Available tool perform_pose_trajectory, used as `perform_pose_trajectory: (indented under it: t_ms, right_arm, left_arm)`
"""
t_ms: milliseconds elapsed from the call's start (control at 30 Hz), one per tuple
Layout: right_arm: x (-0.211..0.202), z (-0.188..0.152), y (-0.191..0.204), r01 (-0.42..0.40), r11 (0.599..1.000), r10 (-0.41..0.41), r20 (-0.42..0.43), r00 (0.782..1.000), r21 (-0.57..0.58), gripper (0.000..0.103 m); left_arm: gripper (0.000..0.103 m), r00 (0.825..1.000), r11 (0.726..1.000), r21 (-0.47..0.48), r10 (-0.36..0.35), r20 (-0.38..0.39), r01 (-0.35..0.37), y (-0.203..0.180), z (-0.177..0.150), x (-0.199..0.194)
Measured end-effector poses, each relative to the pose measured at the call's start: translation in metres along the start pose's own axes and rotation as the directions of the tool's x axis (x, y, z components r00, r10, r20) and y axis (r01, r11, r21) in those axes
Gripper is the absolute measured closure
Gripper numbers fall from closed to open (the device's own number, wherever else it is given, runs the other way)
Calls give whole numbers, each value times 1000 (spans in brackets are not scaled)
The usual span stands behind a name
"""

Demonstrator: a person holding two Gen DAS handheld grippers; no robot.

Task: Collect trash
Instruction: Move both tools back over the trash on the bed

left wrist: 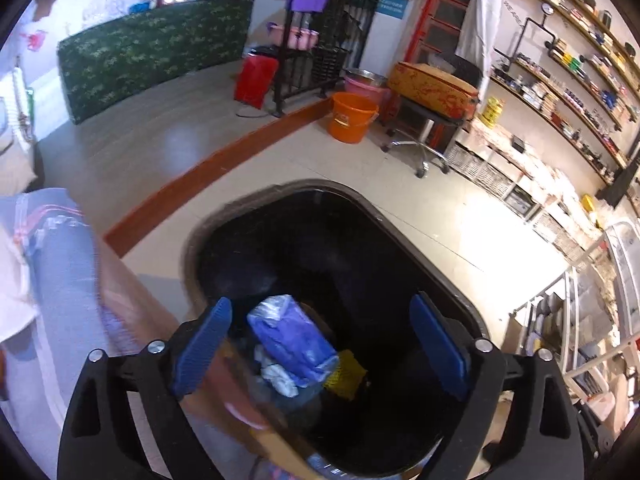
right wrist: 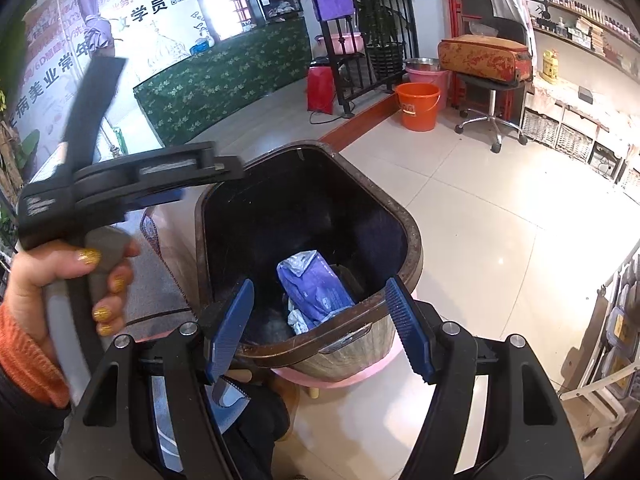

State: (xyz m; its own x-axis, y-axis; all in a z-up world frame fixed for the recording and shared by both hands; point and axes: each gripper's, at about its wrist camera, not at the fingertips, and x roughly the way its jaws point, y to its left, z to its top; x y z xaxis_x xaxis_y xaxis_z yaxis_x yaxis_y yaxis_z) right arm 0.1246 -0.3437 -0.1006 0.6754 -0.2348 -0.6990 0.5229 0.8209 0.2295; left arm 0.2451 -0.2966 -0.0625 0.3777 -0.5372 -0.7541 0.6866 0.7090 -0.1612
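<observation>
Left wrist view — left gripper (left wrist: 320, 344) jaws apart above bin (left wrist: 192, 240) rim, right gripper (right wrist: 320, 330) jaws apart — nothing gripped.

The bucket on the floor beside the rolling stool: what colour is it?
Orange bucket, clearest in the right wrist view.

An orange bucket (right wrist: 417, 106) stands on the pale tiled floor (right wrist: 500, 216) in the upper middle, a pink basin (right wrist: 428, 74) just behind it. To its right, a wheeled stool (right wrist: 490, 120) carries a worn red-and-tan case (right wrist: 486, 58) (lying flat). Upper left: a green patterned cloth (right wrist: 224, 80).
</observation>
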Motion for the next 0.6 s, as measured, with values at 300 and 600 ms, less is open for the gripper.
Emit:
perform_pose_trajectory:
  t_ms: [300, 600]
  right_arm:
    - [-2, 7, 9, -14, 1000, 14, 22, 1000, -8, 23]
    - [4, 11, 36, -61, 997, 62, 12, 998, -52, 15]
  left_arm:
    - [9, 995, 996, -31, 86, 40, -85, 30, -2, -30]
    - [9, 984, 982, -122, 154, 91, -143, 69, -24, -70]
